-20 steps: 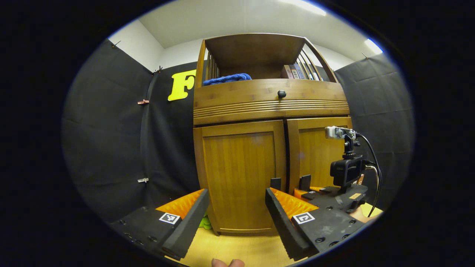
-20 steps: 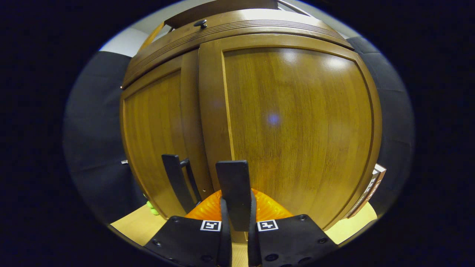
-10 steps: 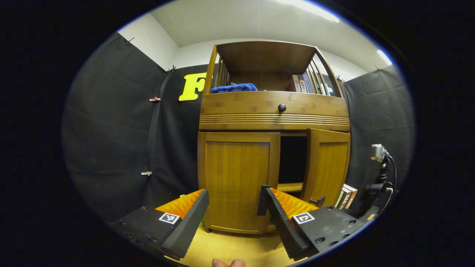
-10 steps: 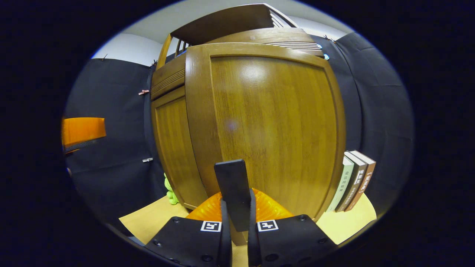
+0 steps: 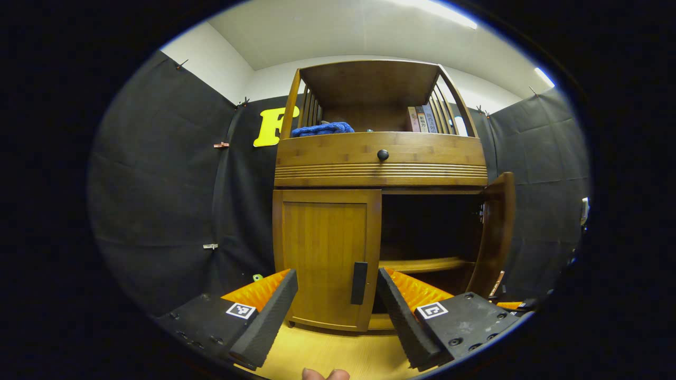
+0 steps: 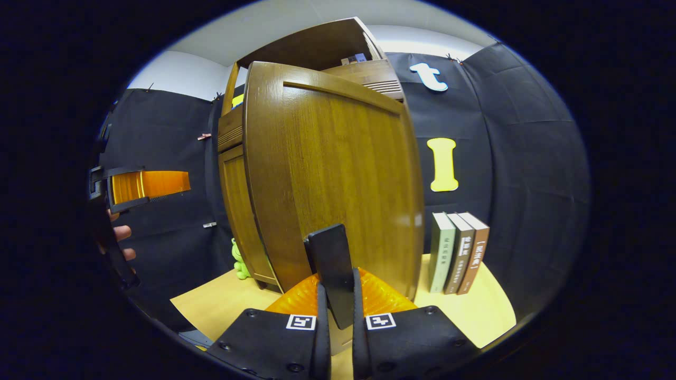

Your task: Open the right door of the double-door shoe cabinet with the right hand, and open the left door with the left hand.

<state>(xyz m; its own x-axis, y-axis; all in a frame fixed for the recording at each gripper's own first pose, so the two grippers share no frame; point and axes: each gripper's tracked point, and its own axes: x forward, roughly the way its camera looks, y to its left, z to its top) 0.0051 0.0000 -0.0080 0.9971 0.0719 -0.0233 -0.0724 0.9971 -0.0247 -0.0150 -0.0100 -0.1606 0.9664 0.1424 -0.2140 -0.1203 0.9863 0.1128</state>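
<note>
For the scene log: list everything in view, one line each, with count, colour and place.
shoe cabinet: one, brown wood, centre
right door: one, brown, swung open
left door: one, brown, closed
right door handle: one, black, between right jaws
left door handle: one, black, ahead of left jaws
cloth: one, blue, top shelf
books: three, upright on floor beside cabinet
toy: one, green, floor by cabinet
left gripper: jaws open
right gripper: jaws on handle

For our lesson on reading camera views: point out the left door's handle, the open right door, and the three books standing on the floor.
left door handle (image 5: 359, 283), left gripper view, middle of the bar.
right door (image 6: 338, 174), right gripper view, centre of its front panel.
books (image 6: 461, 252), right gripper view, spine of the middle book.
</note>
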